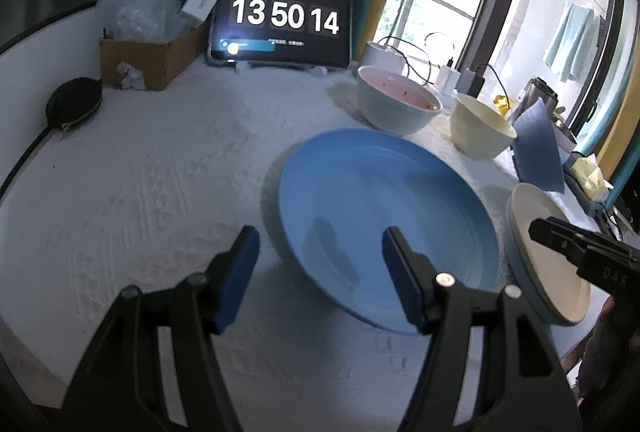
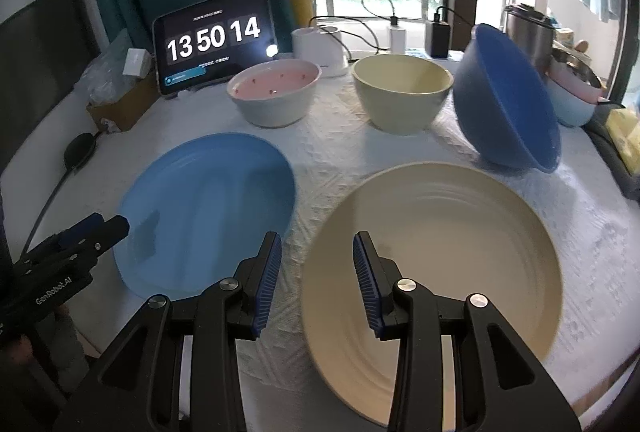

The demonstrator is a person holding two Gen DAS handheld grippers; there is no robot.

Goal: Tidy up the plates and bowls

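My left tongs (image 1: pixel 320 272) apart, straddling near rim of round blue plastic plate (image 1: pixel 384 224). My right tongs (image 2: pixel 316 280) apart at 9 o'clock rim of round cream ribbed plate (image 2: pixel 440 252). Bowls at 12 o'clock. Advice: seat pad under rim, then clamp.

White textured tablecloth (image 2: pixel 320 151) is being seen covering the table. Tablet (image 2: pixel 214 41) is being propped upright at 11 o'clock in the right wrist view, with 13 50 14 being displayed. Cardboard box (image 1: pixel 150 57) is being seen at 10 o'clock of the left wrist view, stuffed with clear plastic bags (image 1: pixel 148 5); small white box (image 1: pixel 201 0) is being leaned beside the tablet. Black round pouch (image 1: pixel 74 101) is being seen at 9 o'clock, cable attached. White lamp base (image 2: pixel 320 49), white charger (image 2: pixel 397 35) and black power bank (image 2: pixel 439 33) are being lined up at 12 o'clock. Steel pot (image 2: pixel 528 33) is being seen at 2 o'clock.
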